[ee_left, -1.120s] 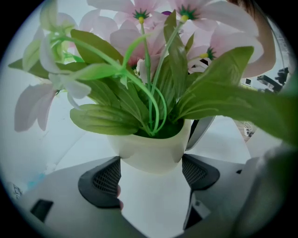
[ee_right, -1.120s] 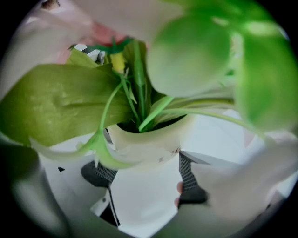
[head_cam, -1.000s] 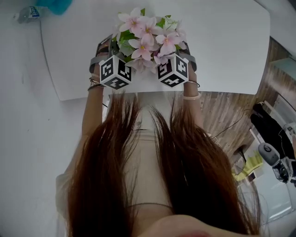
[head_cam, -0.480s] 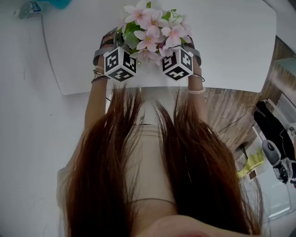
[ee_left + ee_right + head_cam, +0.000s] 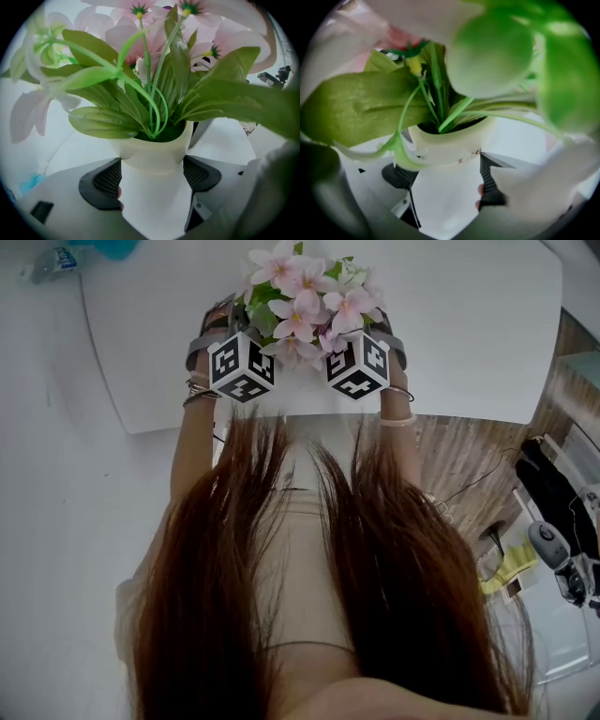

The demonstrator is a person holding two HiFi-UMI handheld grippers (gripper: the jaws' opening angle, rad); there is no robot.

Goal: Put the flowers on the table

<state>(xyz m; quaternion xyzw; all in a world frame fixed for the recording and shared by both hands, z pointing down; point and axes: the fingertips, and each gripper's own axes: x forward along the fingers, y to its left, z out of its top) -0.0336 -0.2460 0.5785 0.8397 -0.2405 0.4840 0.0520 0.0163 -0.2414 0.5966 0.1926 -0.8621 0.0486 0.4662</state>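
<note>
A bunch of pink flowers (image 5: 302, 294) with green leaves stands in a small white pot (image 5: 152, 154), held over the white table (image 5: 459, 324). My left gripper (image 5: 221, 334) and right gripper (image 5: 386, 337) flank it, each with its marker cube toward me. In the left gripper view the pot sits pinched between the two dark pads (image 5: 102, 180) of the left gripper (image 5: 152, 177). The right gripper view shows the same pot (image 5: 446, 144) squeezed by the right gripper (image 5: 445, 180), with leaves blurring most of the picture. The pot's base is hidden in all views.
The table's near edge (image 5: 309, 413) runs just below the marker cubes. A teal object (image 5: 111, 247) and a small labelled item (image 5: 56, 261) lie at the far left corner. Wooden floor (image 5: 469, 465) and dark equipment (image 5: 553, 554) are to the right.
Both grippers and the flowers moved farther out over the table, upward in the head view. In the last half second they shifted only slightly.
</note>
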